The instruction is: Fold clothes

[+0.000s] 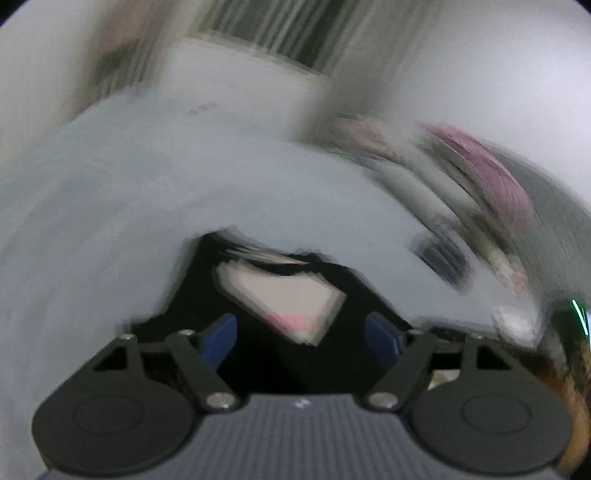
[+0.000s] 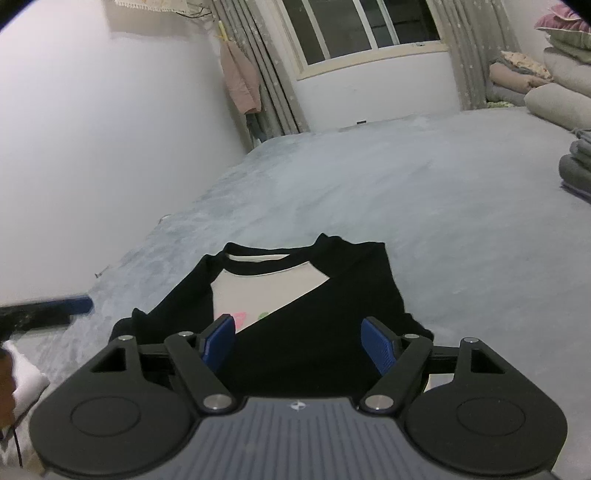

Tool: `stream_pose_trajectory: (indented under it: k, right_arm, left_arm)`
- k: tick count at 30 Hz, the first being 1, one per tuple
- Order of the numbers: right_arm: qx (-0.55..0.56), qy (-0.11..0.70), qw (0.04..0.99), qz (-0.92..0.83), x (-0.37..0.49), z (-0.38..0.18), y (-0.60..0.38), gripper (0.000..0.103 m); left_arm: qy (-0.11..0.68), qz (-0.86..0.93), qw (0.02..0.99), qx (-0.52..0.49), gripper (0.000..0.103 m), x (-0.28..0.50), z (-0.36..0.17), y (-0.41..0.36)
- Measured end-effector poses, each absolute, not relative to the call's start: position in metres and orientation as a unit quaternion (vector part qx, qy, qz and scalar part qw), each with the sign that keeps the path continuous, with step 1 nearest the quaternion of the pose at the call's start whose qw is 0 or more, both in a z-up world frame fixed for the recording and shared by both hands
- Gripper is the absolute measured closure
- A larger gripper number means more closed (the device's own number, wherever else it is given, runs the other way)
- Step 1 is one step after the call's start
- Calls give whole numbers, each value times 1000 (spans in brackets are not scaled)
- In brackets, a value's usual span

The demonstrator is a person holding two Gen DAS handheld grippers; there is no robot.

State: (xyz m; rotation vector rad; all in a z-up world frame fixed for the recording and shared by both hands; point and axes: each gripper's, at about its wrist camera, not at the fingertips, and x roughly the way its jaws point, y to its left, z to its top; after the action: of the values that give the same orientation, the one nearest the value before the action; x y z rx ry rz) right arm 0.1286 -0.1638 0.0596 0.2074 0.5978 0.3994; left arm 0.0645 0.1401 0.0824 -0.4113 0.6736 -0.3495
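Black-and-cream shirt (image 2: 306,295) lies flat just ahead of both spread tools (image 2: 299,343) (image 1: 301,339).

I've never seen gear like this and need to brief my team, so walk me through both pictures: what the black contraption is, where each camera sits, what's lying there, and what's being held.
No robot here: a person carries a hand-held set of tongs in each hand, and a wide-angle camera on each looks forward along its two blue-padded fingers.

The left-hand picture is badly smeared by motion. It shows the left tongs, open and holding nothing, over the shirt.

The right-hand picture is sharp. The right tongs are also open and empty. Just ahead, a black shirt with a cream front panel lies on the grey bed cover, its right side folded over the front. Further off are a window, curtains and stacked bedding. At the left edge, a blue-tipped black bar looks like a finger of the other tongs.
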Motion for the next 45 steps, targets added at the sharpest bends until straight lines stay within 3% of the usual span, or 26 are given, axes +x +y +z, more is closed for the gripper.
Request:
stream_pose_trajectory:
  k: [7,14,17,18,24,30,35,38,39,40,45]
  right_arm:
    - [78,294,930,204,126,59,-156,28]
    - [59,298,930,206,126,55,-146,28]
    - [53,296,931,209,125,56,-143,28]
    - [53,296,931,209,125,56,-143,28]
    - [54,296,932,203,127,56,-146,28]
    - [56,291,934,202,126,58,-149,28]
    - [69,280,939,189,126,64,-159,28]
    - [90,270,944,167,126,71,-177,28]
    - [98,267,946,157,126,73,-185,28]
    - [106,264,947,148,125,76,-193,28]
    - [129,264,944,149,123,81,-215,27]
  left_arm:
    - [392,-58,878,-267,34,76,54,181]
    - [366,-39,899,-237,36,86,43,168]
    - [351,-43,910,-214,69,96,39,165]
    - [353,-47,912,-205,88,98,37,162]
    - [318,-76,928,-179,96,88,57,151]
    - [260,-122,948,-138,96,59,100,127]
    - [233,-269,923,-147,95,9,140,75]
    - [214,-354,898,-150,79,-21,163,45]
    - [208,-380,889,-146,61,-29,168,39]
    - [196,-394,887,-137,55,-36,173,37]
    - [200,-358,901,-141,53,-29,169,56]
